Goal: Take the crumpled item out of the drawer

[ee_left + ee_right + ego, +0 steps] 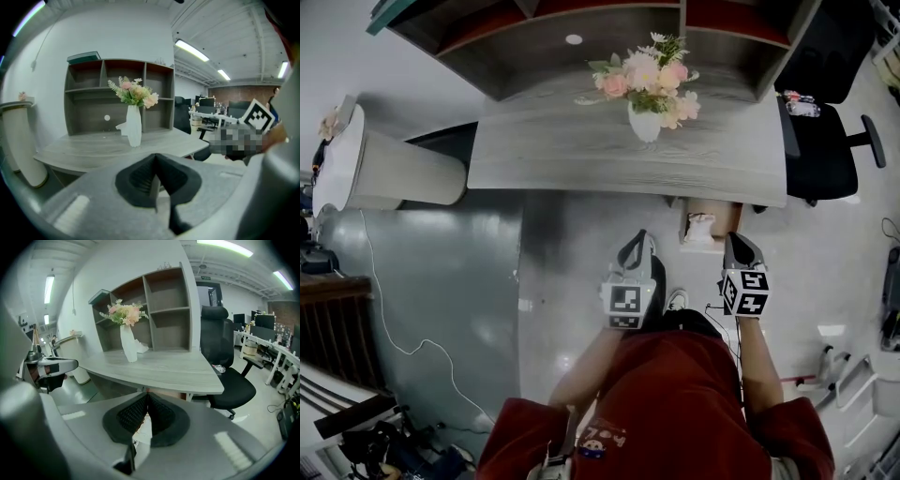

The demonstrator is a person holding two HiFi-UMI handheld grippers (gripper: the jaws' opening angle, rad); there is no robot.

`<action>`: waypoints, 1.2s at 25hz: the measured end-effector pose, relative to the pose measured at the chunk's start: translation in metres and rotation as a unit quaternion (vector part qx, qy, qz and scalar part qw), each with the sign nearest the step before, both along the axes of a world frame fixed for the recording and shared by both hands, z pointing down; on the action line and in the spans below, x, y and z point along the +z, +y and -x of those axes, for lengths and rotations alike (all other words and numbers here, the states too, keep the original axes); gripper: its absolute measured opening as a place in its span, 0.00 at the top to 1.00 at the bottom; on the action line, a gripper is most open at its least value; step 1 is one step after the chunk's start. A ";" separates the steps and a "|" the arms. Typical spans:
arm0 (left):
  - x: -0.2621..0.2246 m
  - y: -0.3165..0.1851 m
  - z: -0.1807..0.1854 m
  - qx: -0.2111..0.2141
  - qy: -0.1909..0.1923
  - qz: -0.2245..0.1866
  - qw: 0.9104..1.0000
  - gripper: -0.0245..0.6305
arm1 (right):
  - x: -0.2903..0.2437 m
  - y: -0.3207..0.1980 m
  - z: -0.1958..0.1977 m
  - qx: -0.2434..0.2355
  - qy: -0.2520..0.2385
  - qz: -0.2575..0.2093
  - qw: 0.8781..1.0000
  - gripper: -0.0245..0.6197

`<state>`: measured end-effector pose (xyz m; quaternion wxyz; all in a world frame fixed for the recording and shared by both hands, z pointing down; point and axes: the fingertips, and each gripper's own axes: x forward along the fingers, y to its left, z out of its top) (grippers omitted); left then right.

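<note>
While you hold both grippers low before the desk (572, 155), the crumpled item (700, 228) lies in the open drawer (728, 219) under the desk's front edge, just ahead of your right gripper (734, 242). The white lump looks slightly longer along the drawer's depth, though it is too small to tell which end leads. Your left gripper (638, 240) and the right one both have their jaws pressed together on nothing.

We face the desk (581, 159), vase of flowers (645, 120) on it, shelf unit (534, 37) behind, office chair (825, 150) at right, drawer (727, 217) open under its front edge, crumpled item (700, 229) inside.
</note>
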<state>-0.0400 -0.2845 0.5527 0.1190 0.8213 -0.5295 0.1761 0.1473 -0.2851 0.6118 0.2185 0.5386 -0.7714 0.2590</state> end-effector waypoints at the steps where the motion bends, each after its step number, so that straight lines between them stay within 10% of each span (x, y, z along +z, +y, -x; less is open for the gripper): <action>1: 0.005 -0.002 0.001 0.001 -0.001 0.004 1.000 0.97 | 0.006 -0.001 0.002 -0.002 0.002 0.006 1.000 0.96; 30: 0.124 -0.031 0.012 0.021 -0.009 0.098 0.995 0.97 | 0.204 -0.028 0.041 -0.053 0.049 0.186 0.980 0.82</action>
